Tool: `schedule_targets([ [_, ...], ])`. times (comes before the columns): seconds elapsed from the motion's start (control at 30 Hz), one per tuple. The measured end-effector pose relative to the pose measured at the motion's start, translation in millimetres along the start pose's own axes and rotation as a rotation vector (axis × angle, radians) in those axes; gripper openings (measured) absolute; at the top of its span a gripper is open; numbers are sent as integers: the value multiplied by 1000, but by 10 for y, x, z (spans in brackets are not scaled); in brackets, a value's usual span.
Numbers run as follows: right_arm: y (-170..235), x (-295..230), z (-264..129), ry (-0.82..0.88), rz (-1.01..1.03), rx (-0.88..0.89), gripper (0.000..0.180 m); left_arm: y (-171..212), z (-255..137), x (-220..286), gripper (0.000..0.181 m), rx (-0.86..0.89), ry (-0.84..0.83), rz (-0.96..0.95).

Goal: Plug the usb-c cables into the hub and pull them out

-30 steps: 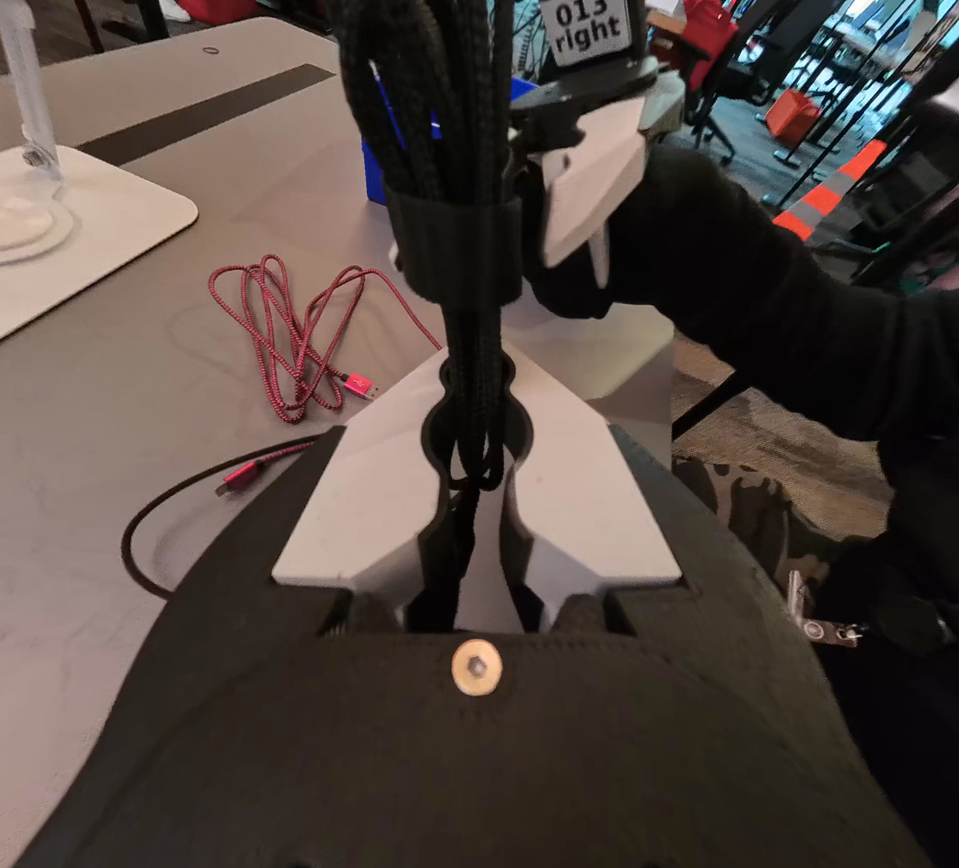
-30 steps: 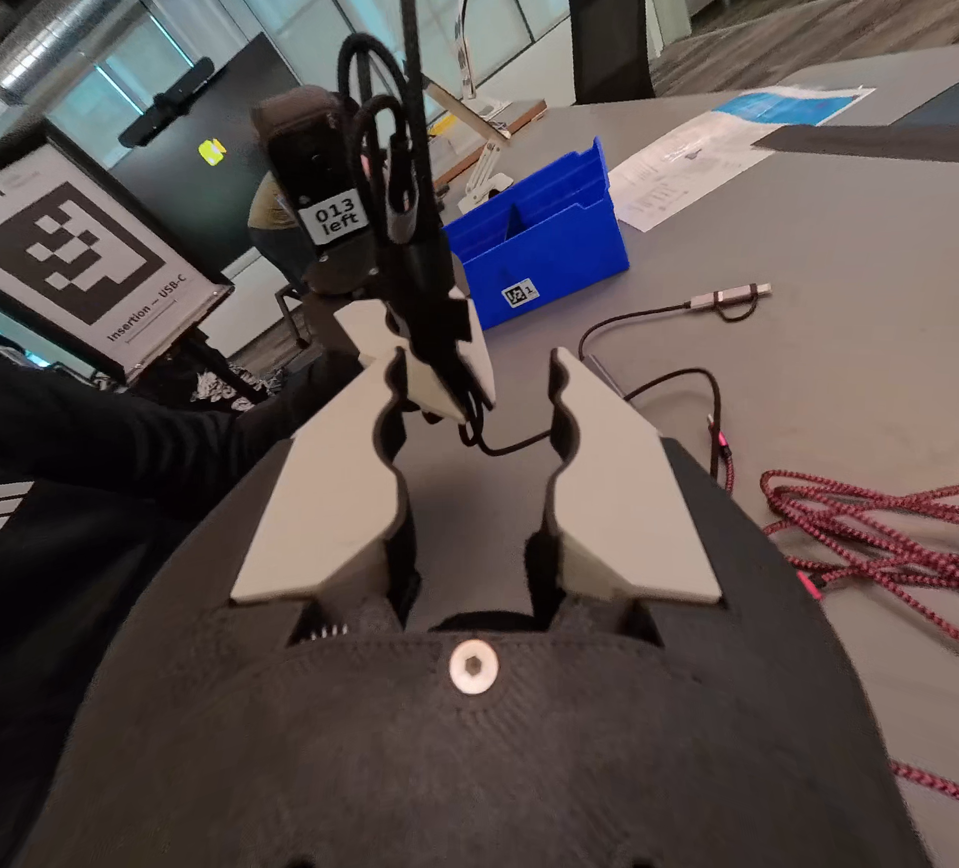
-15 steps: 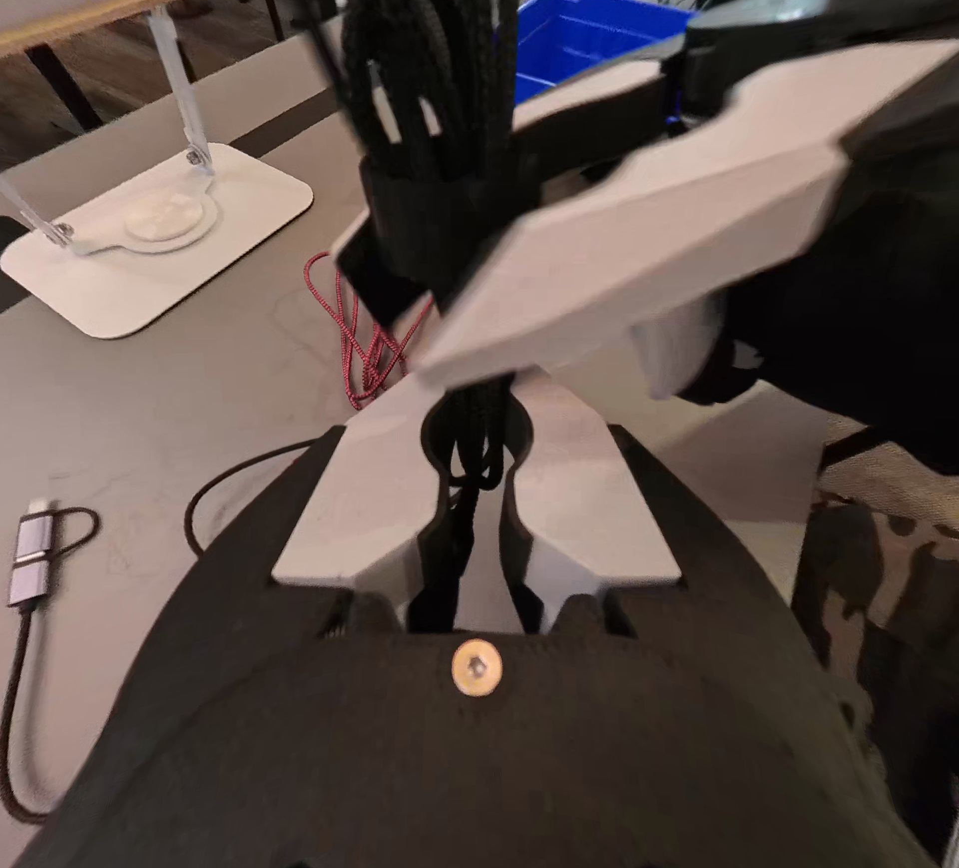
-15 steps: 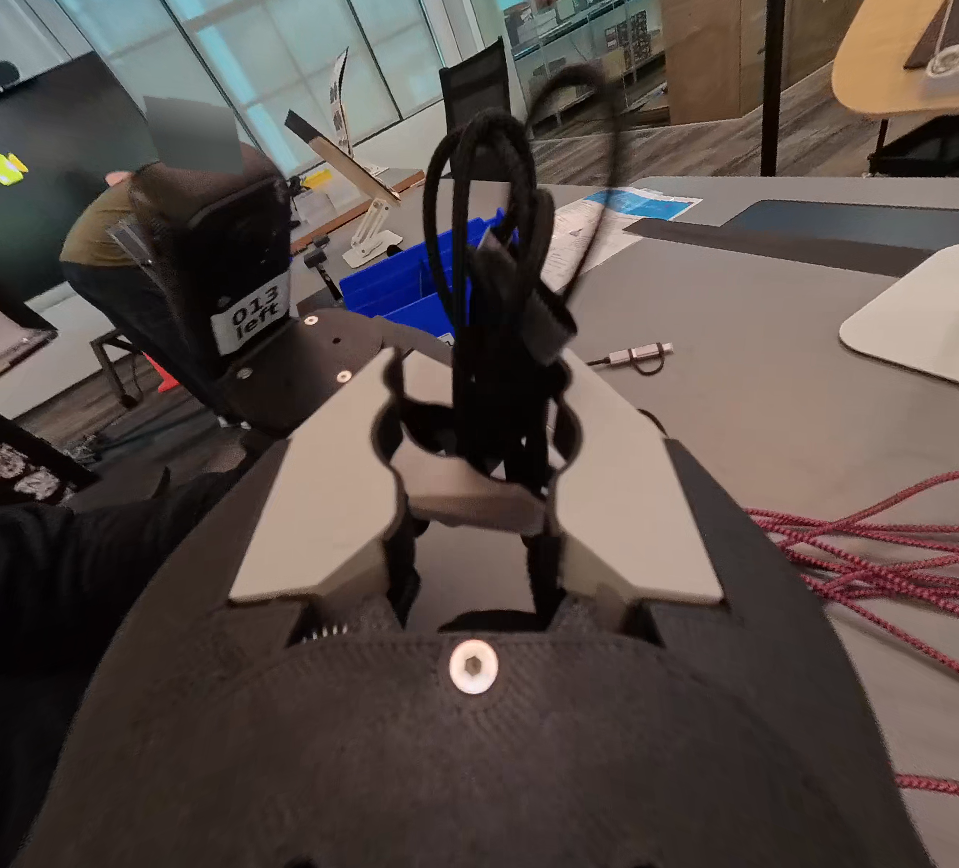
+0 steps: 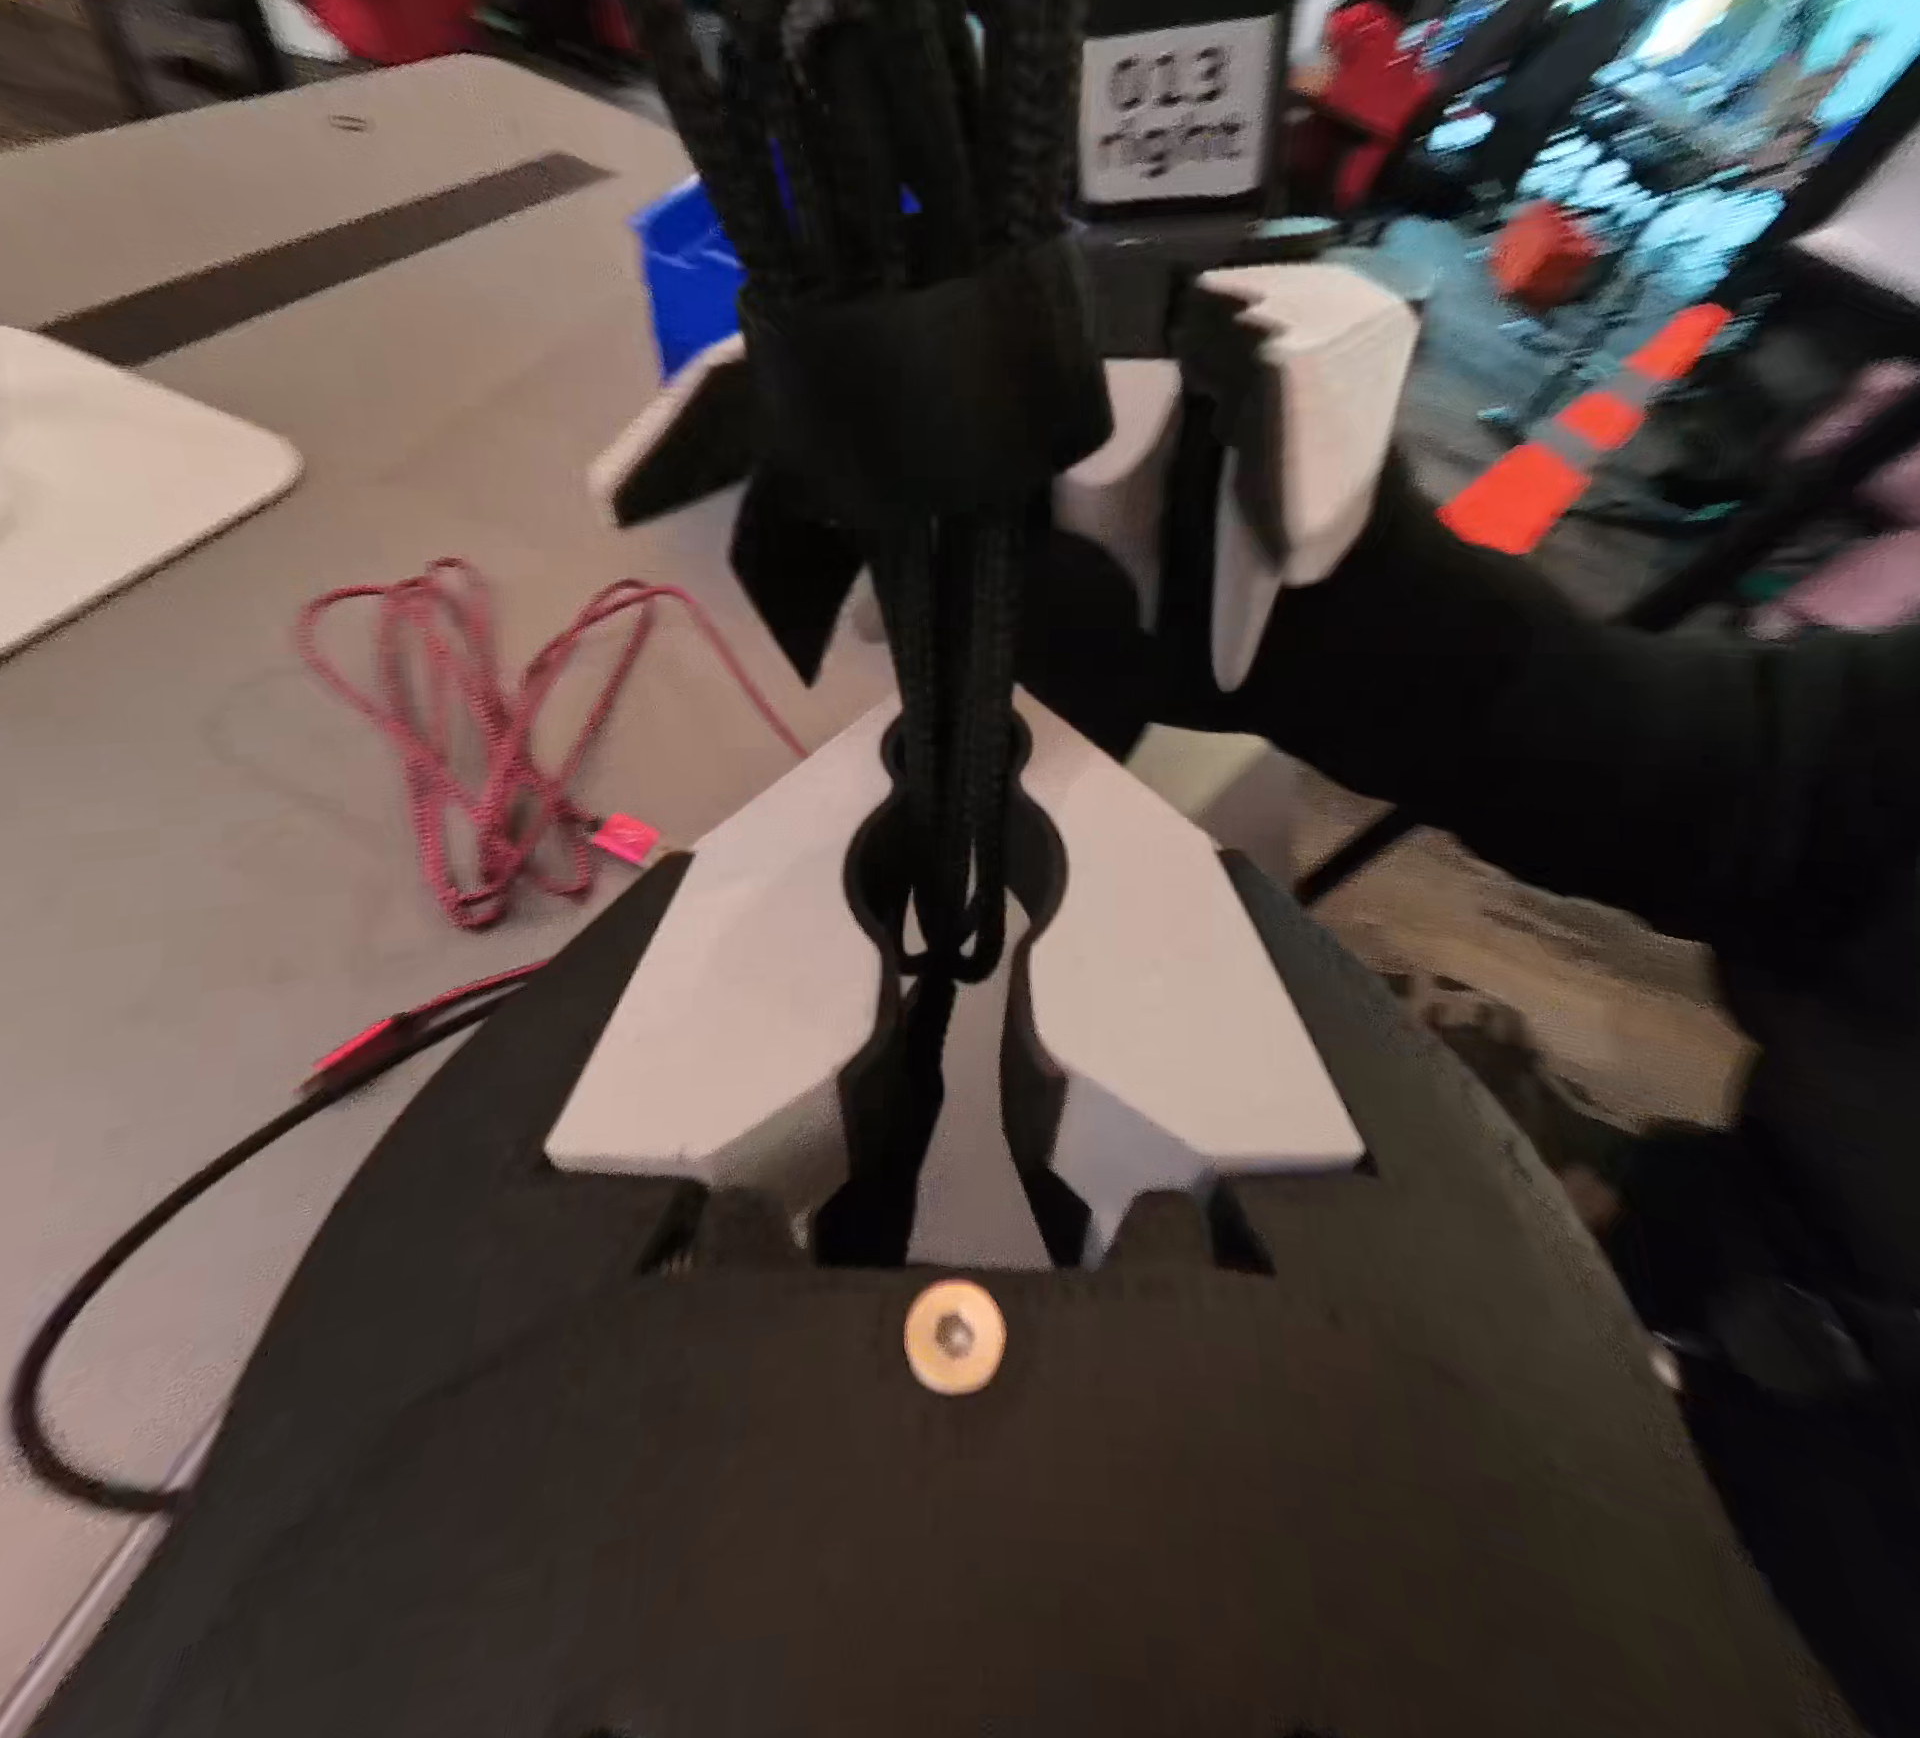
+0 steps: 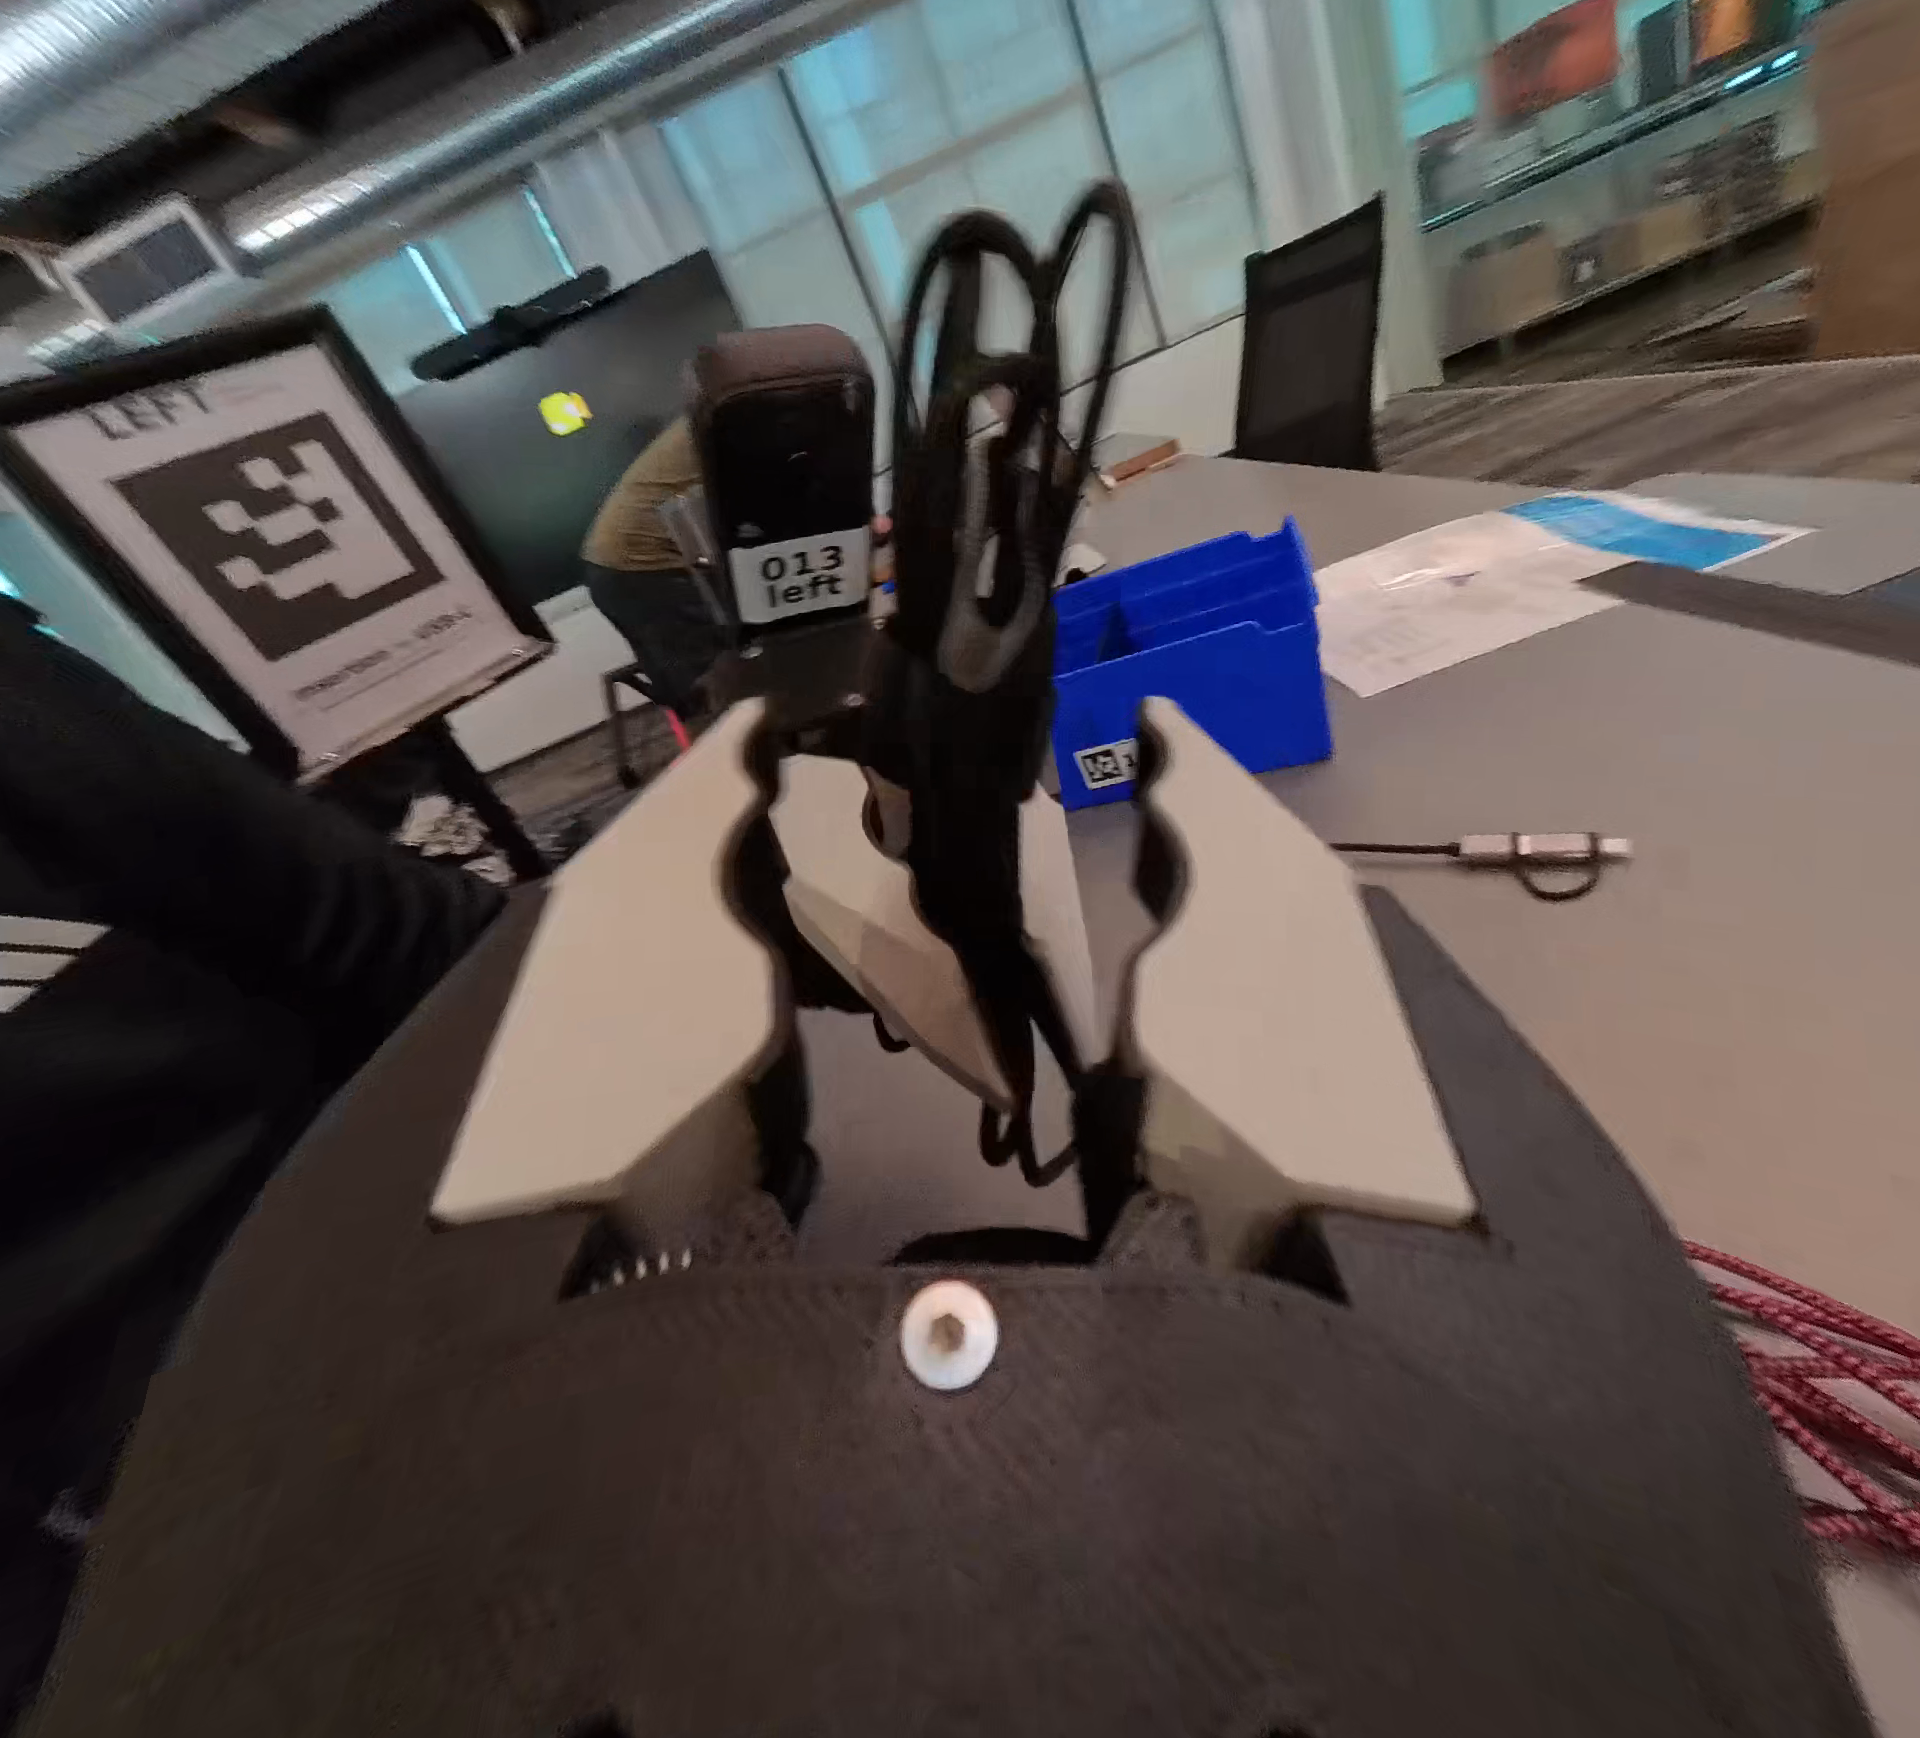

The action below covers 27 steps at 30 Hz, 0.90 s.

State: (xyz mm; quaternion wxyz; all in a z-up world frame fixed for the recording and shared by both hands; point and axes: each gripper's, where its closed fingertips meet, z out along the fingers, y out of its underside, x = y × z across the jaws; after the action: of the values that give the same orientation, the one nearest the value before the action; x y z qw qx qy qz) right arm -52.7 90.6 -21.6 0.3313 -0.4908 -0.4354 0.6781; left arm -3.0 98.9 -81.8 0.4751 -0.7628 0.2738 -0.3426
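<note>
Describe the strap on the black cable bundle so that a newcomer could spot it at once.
Start at the grey table and find the left gripper, shut on a bundle of braided black cables. Above its fingertips a wide black fabric strap wraps that bundle; the loose red braided cable on the table has none.

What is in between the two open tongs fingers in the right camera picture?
In the right wrist view, the open right tongs have the black cable bundle between their fingers, pinched by the left tongs. They do not visibly touch it.

Strapped blk cable bundle (image 5: 914,254) upright in left tongs (image 5: 954,753).
</note>
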Motion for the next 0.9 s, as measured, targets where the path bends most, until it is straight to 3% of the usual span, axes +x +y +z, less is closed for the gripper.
schedule_targets([
  [0.03,0,11,-15,-16,20,1,86,-3,-15,47,9,0,57,-26],
  [0.07,16,35,-19,-19,27,-11,91,14,-20,94,9,-11,108,-36],
  [0.17,14,-61,11,-107,10,-27,75,31,-22,243,8,-7,225,-47],
  [0.23,69,-191,33,-213,29,-75,46,68,-17,309,8,-15,279,-55],
  [0.43,171,-336,27,-356,78,-122,13,119,-29,460,9,-26,377,-31],
  [0.53,194,-301,8,-337,78,-123,11,138,-18,448,9,-34,382,-35],
  [0.63,197,-271,17,-304,71,-117,13,141,-21,420,9,-31,372,-38],
  [0.67,177,-262,16,-297,90,-105,23,128,-31,419,8,-22,371,-38],
  [0.73,175,-226,19,-291,171,-98,82,119,-57,430,9,-14,381,-30],
  [0.83,309,-381,20,-401,194,-161,78,133,-122,617,8,-11,505,-17],
  [0.9,274,-623,-2,-545,167,-144,61,224,-189,836,8,-50,652,-8],
])
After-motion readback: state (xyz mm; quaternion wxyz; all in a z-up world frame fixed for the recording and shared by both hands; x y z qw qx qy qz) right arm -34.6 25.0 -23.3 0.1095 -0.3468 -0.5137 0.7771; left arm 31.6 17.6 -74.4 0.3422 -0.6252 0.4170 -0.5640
